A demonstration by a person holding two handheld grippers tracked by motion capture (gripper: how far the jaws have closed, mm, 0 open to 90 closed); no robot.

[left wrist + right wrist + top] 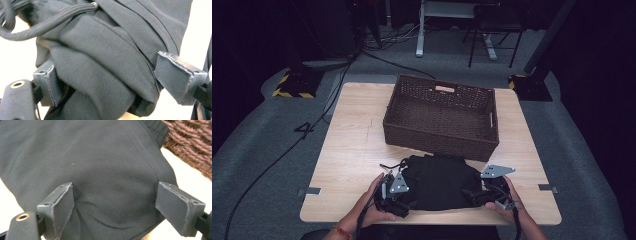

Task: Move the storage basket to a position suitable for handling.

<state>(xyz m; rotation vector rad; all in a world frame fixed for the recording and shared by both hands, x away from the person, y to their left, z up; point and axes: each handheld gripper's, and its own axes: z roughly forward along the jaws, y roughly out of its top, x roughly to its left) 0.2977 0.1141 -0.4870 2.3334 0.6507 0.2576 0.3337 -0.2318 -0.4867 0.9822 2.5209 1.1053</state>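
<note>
Here is the black garment (439, 180), folded into a thick bundle at the near edge of the wooden table (357, 150), just in front of the brown wicker basket (442, 117), with its far edge close to the basket's front wall. The left gripper (394, 192) is at the bundle's left end, held in the person's left hand (369, 202), and in the left gripper view its jaws sit wide with a fat roll of the dark fabric (105, 65) bulging between them, cloth pressing against both pads, so this one is clamped on the garment. A black drawstring (47, 21) loops out from the folds at the upper left of that view. Over on the other side, the right gripper (492, 192) is at the bundle's right end, held in the right hand (512, 202). In the right gripper view the smooth folded cloth (100, 170) fills the gap, creasing against both pads, so the right is gripping the garment too, with the basket's weave (192, 142) showing at the upper right corner.
</note>
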